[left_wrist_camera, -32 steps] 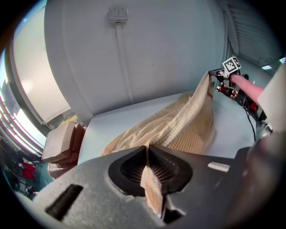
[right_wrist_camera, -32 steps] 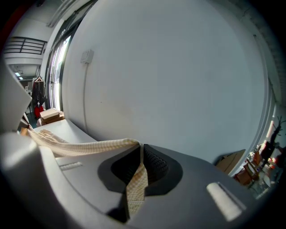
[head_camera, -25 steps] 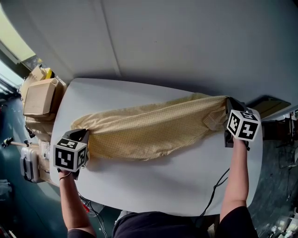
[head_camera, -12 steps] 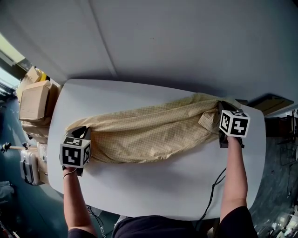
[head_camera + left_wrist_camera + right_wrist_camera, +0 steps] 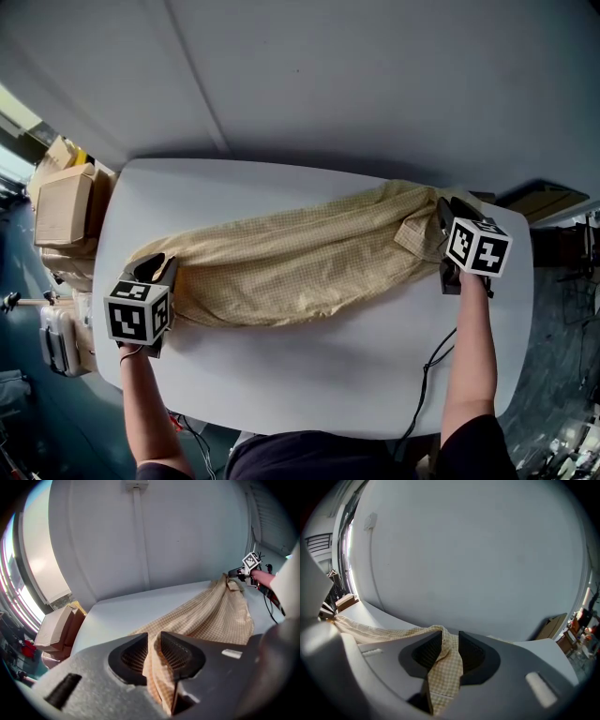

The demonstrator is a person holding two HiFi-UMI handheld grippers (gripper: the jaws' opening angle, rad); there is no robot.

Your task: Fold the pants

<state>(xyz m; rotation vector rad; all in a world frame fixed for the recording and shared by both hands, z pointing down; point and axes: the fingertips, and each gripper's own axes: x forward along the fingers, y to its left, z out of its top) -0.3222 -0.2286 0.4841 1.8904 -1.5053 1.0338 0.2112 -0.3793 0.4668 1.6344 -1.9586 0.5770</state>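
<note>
The tan checked pants (image 5: 281, 258) lie stretched lengthwise across the white table (image 5: 309, 366), folded along their length. My left gripper (image 5: 155, 267) sits at the leg end on the left. Its jaws are opening, and a fold of cloth (image 5: 157, 677) still hangs loosely between them (image 5: 153, 641). At the waist end on the right is my right gripper (image 5: 442, 211). Its jaws are opening too, and the cloth (image 5: 445, 667) lies against one pad with a gap beside it (image 5: 451, 641). The left gripper view shows the right gripper (image 5: 239, 573) at the far end of the pants.
Cardboard boxes (image 5: 66, 202) are stacked off the table's left end, with a pale case (image 5: 56, 328) below them. Past the right end lies a flat piece of cardboard (image 5: 539, 208). A black cable (image 5: 427, 384) hangs over the table's near edge. A grey wall (image 5: 328, 75) stands behind the table.
Both grippers sank toward the table and the pants settled flat on it. The waist end came in a little from the right edge.
</note>
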